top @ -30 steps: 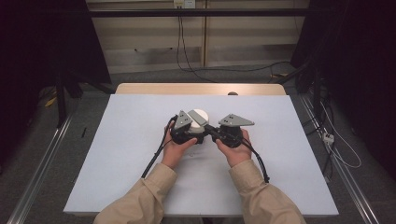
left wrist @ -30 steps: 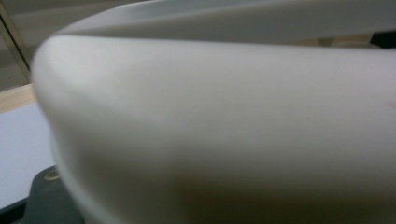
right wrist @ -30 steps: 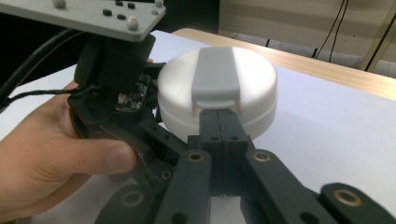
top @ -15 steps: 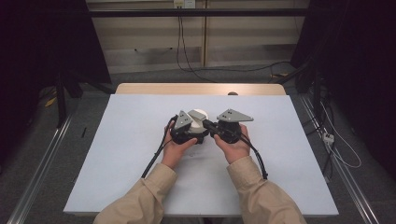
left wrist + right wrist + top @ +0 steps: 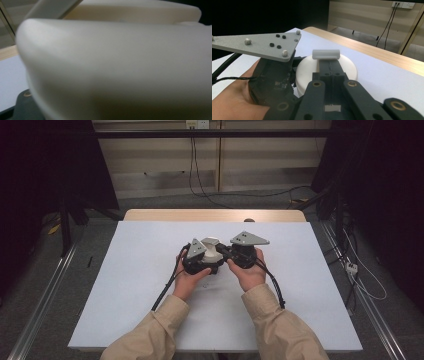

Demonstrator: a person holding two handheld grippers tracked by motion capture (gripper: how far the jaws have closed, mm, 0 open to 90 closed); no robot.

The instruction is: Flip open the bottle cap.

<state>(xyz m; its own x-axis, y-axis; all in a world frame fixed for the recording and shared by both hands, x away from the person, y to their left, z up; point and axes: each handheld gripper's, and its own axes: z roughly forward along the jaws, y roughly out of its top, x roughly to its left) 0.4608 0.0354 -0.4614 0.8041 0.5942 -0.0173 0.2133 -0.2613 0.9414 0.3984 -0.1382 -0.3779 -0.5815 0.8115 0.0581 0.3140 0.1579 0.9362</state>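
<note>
A white round piece (image 5: 211, 249) is held up over the middle of the white tabletop (image 5: 125, 290), between my two grippers. My left gripper (image 5: 212, 258) points right and is shut on it; in the left gripper view the cream-white piece (image 5: 120, 70) is so close that it hides the jaws. My right gripper (image 5: 220, 251) points left at the same piece. In the right gripper view its jaws (image 5: 329, 67) lie shut together over the white piece (image 5: 348, 68), tips against a small pale cylinder (image 5: 326, 54) on top. Whether they pinch it I cannot tell.
The left gripper's grey three-cornered plate (image 5: 262, 45) and the hand holding it sit close at the left of the right gripper view. A wooden strip (image 5: 215, 215) borders the table's far edge. Cables (image 5: 165, 287) trail back from both grippers.
The right gripper has crept slightly away from me, toward the far edge. The left gripper and the white piece have stayed in place.
</note>
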